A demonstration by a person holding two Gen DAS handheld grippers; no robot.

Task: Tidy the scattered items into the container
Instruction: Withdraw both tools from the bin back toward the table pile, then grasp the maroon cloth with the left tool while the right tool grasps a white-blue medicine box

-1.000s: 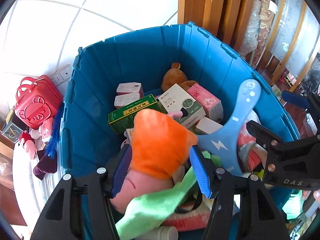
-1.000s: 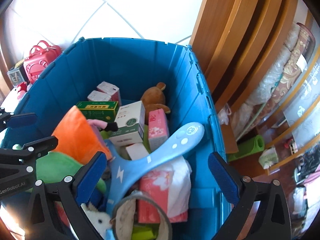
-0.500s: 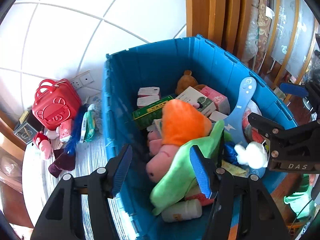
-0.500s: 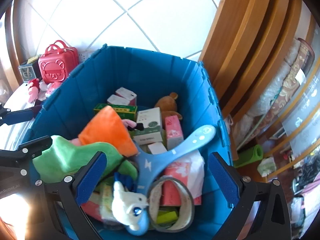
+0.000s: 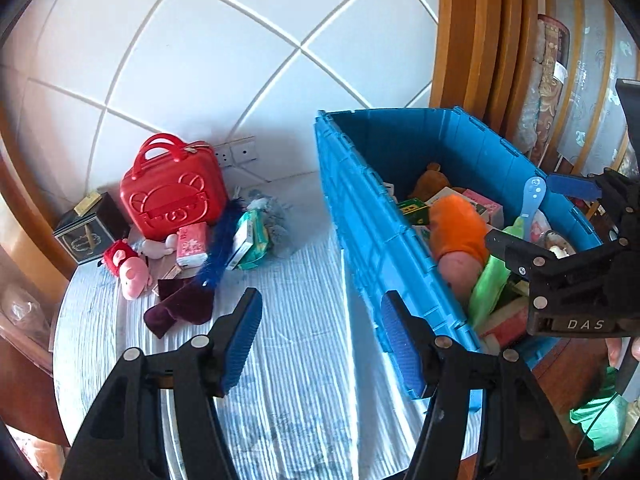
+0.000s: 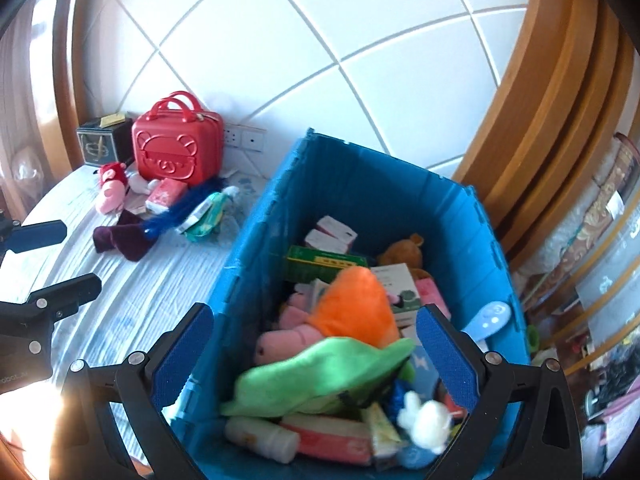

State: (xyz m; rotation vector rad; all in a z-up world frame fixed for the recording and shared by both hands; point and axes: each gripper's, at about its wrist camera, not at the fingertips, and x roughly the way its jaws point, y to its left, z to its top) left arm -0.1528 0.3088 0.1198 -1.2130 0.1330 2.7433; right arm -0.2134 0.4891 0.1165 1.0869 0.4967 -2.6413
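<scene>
The blue bin (image 5: 360,184) (image 6: 360,184) holds boxes, a brown bear and an orange, pink and green plush (image 5: 456,232) (image 6: 352,308). My left gripper (image 5: 320,340) hangs over the striped cloth just left of the bin wall; its jaws are opening and nothing is between them. My right gripper (image 6: 314,354) stands open above the bin's near end, clear of the plush below. On the cloth at the back left lie a red case (image 5: 172,192), a pink pig plush (image 5: 132,268), a tissue pack (image 5: 192,242), a blue feathery toy (image 5: 218,248), a green wipes pack (image 5: 250,240) and a maroon cloth (image 5: 180,308).
A dark square box (image 5: 84,228) stands left of the red case against the tiled wall. Wooden frames (image 6: 540,120) rise right of the bin. The striped cloth (image 5: 296,380) runs from my left gripper to the scattered pile.
The left gripper let go of the orange plush, which now lies in the bin. Both grippers swung left and back, so the scattered pile has come into view.
</scene>
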